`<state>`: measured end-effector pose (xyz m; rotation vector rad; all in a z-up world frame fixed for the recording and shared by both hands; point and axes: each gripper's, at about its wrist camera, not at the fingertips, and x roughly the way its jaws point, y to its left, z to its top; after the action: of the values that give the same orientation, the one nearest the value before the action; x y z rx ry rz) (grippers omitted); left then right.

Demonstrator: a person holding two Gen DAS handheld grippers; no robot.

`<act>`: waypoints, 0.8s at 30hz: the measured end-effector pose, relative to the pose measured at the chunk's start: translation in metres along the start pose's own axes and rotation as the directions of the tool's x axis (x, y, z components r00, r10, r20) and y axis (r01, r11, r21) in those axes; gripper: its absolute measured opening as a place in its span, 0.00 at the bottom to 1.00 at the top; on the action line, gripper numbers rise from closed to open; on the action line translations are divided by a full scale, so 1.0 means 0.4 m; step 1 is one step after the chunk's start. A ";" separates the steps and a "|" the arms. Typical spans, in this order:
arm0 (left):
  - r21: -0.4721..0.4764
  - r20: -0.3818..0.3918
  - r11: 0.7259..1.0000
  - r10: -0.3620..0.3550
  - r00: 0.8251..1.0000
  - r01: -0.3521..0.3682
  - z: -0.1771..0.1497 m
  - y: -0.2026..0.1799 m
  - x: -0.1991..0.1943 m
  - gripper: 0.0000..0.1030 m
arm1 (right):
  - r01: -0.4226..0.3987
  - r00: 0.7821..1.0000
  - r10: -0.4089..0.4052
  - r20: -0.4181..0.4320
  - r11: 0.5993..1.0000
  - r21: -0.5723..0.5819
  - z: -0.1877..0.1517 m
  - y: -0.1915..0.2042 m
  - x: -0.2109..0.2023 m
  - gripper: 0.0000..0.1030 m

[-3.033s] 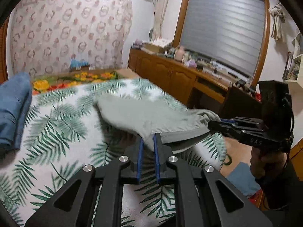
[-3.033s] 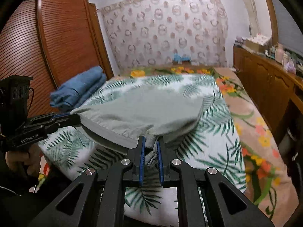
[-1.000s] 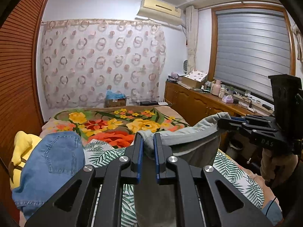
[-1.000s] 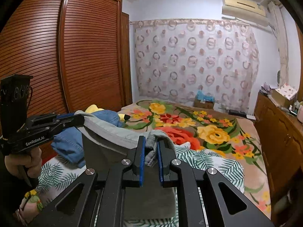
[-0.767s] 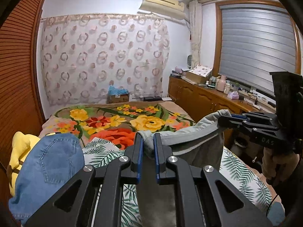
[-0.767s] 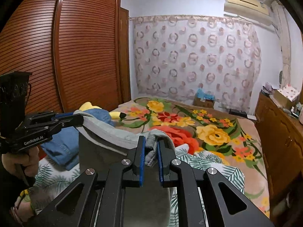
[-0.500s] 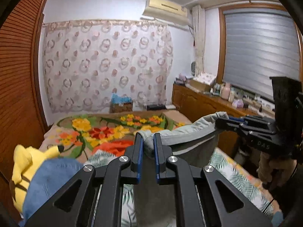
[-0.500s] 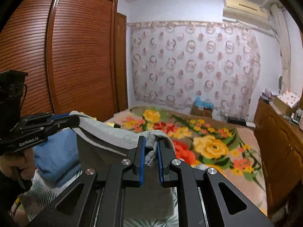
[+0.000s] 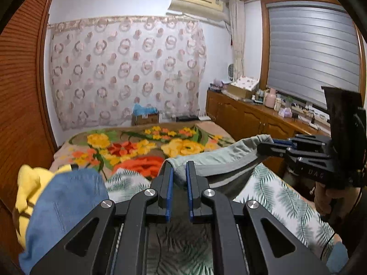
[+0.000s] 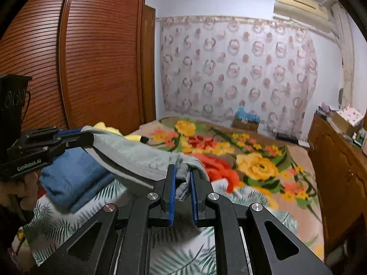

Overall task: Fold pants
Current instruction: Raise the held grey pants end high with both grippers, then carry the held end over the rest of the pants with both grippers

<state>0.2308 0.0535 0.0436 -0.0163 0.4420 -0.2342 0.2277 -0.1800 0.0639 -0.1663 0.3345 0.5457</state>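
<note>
Pants [image 9: 213, 158] hang stretched sideways above the bed [image 9: 275, 197], waistband gripped at one end by the left claw [image 9: 179, 171] and at the other by the right claw [image 10: 182, 175].

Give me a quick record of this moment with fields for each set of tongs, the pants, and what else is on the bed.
left tongs: shut on the grey pants' waistband
right tongs: shut on the same band's other end
grey pants: lifted, band stretched between both tongs, rest hanging below
folded jeans: lying on the leaf-print sheet
yellow item: behind the jeans
floral blanket: covering the far half of the bed
</note>
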 end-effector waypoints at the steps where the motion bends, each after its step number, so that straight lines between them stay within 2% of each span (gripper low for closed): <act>1: -0.005 -0.010 1.000 -0.004 1.000 0.004 -0.022 0.001 -0.011 0.11 | -0.002 1.000 0.002 -0.011 1.000 0.002 -0.010 0.010 -0.003 0.11; 14: -0.015 -0.113 0.999 -0.038 0.993 0.037 -0.190 -0.046 -0.077 0.11 | -0.004 0.987 0.010 -0.163 0.999 0.042 -0.068 0.071 -0.048 0.11; 24: -0.007 -0.180 1.000 -0.016 0.983 0.015 -0.319 -0.075 -0.103 0.11 | -0.007 0.970 0.022 -0.241 0.998 0.065 -0.133 0.119 -0.068 0.11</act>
<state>0.1338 0.0382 -0.0523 -0.0040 0.6233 -0.2509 0.1662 -0.1660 0.0207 -0.1692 0.5903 0.5294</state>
